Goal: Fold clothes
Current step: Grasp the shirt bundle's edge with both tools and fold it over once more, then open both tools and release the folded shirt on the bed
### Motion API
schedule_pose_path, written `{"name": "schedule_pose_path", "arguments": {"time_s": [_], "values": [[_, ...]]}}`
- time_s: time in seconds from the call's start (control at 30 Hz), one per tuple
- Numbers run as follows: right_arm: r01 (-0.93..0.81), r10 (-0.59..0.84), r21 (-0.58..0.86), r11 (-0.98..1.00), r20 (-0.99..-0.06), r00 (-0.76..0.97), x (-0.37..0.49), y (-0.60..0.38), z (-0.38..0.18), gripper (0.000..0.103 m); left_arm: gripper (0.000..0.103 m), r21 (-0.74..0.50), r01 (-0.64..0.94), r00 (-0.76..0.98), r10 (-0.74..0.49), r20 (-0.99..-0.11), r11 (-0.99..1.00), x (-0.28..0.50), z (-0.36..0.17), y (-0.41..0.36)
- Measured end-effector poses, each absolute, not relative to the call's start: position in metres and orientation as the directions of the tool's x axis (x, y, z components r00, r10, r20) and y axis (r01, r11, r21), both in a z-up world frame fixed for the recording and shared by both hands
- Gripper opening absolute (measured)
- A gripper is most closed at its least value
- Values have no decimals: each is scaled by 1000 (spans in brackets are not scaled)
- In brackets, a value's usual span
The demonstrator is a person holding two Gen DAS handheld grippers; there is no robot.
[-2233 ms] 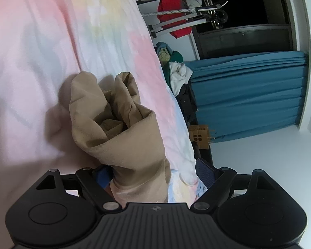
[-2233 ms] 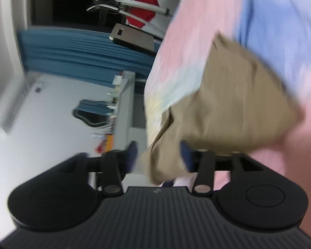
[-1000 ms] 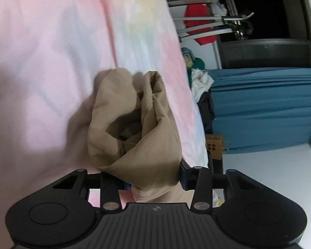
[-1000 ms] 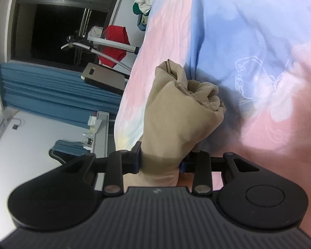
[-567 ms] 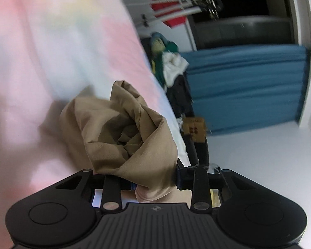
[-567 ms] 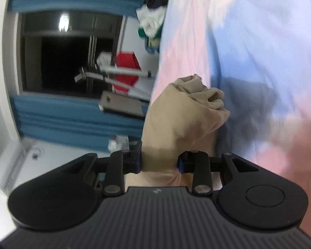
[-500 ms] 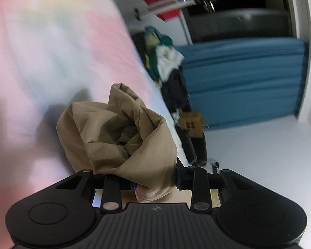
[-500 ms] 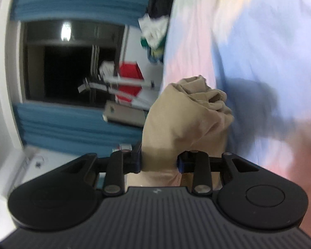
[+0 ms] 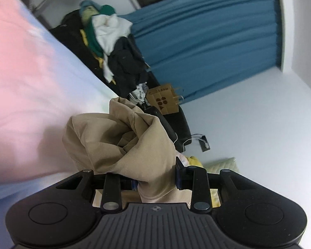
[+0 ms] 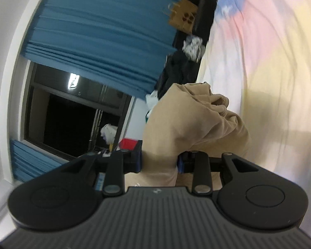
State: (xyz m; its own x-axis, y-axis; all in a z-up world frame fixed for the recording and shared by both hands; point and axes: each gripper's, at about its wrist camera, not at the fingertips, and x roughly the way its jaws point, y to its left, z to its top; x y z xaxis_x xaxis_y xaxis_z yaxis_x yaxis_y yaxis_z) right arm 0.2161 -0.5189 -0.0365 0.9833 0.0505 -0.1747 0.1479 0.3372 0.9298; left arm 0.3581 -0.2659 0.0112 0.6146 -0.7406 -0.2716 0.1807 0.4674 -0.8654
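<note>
Over the pastel tie-dye bed sheet (image 9: 27, 66), my left gripper (image 9: 155, 181) and right gripper (image 10: 159, 161) each pinch the bunched tan cotton garment (image 9: 124, 143), which bulges forward above the bed.

Home bedroom: pastel bedsheet (image 9: 20, 66), blue curtains (image 9: 207, 41), clothes heap (image 9: 114, 47).

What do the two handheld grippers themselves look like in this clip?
Both match. The left gripper and right gripper each have a black ribbed body with a small logo, two round discs at the sides, black linkage arms with silver pivot pins, and blue finger pads. No cables, hands or sleeves show.
</note>
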Motion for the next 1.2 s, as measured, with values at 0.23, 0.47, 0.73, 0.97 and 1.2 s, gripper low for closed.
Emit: {"name": "schedule_pose_path", "arguments": {"time_s": [0.23, 0.47, 0.73, 0.97, 1.2], "values": [[257, 59, 884, 391, -303, 951, 229, -542, -112, 35, 34, -813, 166, 545, -739, -397, 559, 355, -74, -300], [318, 141, 852, 417, -406, 903, 190, -514, -160, 35, 36, -770, 179, 465, -742, -483, 613, 343, -125, -276], [431, 116, 765, 479, -541, 833, 170, -505, -142, 47, 48, -599, 294, 444, -662, -604, 745, 324, -112, -284], [453, 15, 572, 684, -631, 775, 133, -487, -64, 47, 70, -438, 434, 480, -614, -627, 787, 280, -35, -277], [366, -44, 455, 812, -576, 816, 75, -446, 10, 80, 89, -303, 508, 596, -583, -552, 806, 208, 59, -257]]}}
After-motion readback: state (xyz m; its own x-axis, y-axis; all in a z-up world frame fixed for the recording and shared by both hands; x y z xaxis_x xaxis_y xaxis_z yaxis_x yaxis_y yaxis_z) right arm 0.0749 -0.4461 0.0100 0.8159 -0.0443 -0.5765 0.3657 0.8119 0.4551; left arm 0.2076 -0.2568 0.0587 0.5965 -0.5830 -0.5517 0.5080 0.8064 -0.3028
